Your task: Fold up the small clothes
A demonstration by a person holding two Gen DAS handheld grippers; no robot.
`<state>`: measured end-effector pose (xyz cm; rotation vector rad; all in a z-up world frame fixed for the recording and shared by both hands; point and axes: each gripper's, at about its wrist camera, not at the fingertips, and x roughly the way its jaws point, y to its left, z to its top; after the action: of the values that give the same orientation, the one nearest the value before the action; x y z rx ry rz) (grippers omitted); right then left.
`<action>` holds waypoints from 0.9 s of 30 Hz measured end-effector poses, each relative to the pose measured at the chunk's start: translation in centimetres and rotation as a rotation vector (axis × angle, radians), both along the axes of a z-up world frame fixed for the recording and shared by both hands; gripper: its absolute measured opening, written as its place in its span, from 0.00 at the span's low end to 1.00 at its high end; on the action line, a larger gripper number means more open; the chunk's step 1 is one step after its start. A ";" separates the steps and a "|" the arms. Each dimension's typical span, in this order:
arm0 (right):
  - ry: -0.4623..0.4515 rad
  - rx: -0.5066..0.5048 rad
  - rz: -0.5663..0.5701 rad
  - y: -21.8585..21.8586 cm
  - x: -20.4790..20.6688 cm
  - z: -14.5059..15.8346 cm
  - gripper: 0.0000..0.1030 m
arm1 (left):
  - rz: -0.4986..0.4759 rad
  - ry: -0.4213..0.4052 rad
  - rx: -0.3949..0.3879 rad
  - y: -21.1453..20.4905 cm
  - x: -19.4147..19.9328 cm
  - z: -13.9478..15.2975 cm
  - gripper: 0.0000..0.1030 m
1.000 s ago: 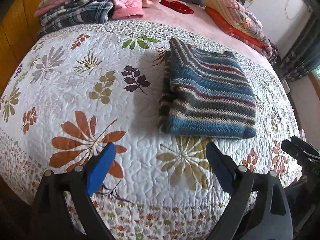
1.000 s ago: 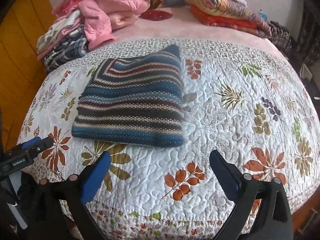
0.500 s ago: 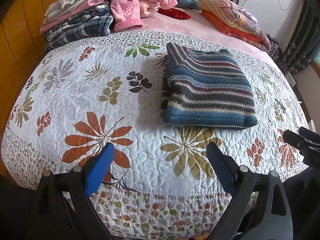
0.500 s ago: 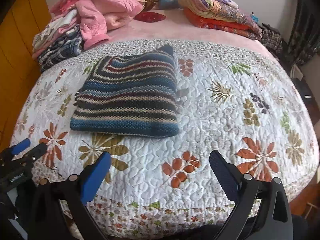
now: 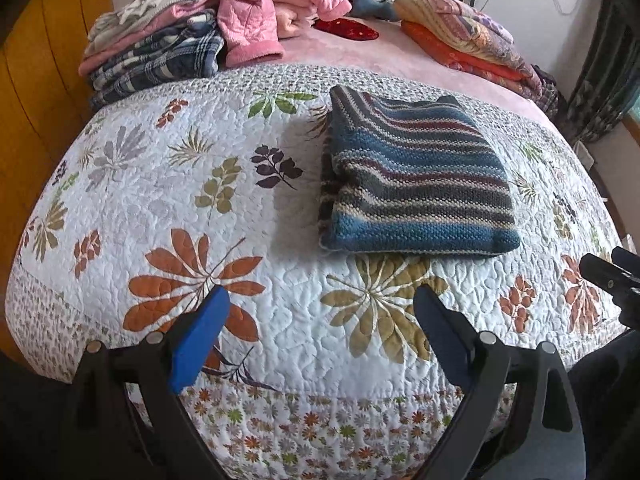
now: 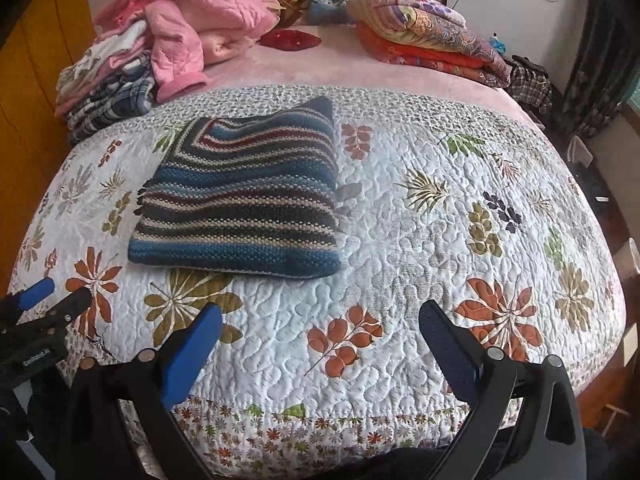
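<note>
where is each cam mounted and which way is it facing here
Left wrist: sits on the left gripper, open at the bed's foot, facing the headboard; the striped sweater lies ahead to the right, the other gripper's tip at the right edge.
Right wrist: sits on the right gripper, open, facing the same way; the sweater lies ahead to the left.
Shared: the sweater, the leaf quilt, the pink clothes pile.

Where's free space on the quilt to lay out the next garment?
Free: the quilt right of the folded striped sweater, across to the bed's right edge; a smaller patch left of the sweater, below the plaid-and-pink clothes pile. Crowded: the head of the bed, with that pile and the folded quilts.
</note>
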<state>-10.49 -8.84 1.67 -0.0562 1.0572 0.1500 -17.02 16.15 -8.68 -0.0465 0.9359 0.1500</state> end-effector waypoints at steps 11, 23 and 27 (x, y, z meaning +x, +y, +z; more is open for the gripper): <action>0.008 0.003 0.017 0.4 0.2 -0.1 0.96 | -0.024 0.013 -0.019 -1.0 0.7 -0.4 0.90; 0.038 0.029 0.022 0.5 0.7 -0.7 0.96 | -0.023 0.034 -0.016 -1.2 1.4 -0.8 0.90; 0.045 0.026 0.026 0.7 0.9 -0.9 0.96 | -0.020 0.039 -0.017 -1.3 1.6 -0.9 0.90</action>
<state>-9.60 -8.14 0.76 -0.0436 1.0998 0.1894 -15.42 14.87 -9.61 -0.0501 0.9766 0.1246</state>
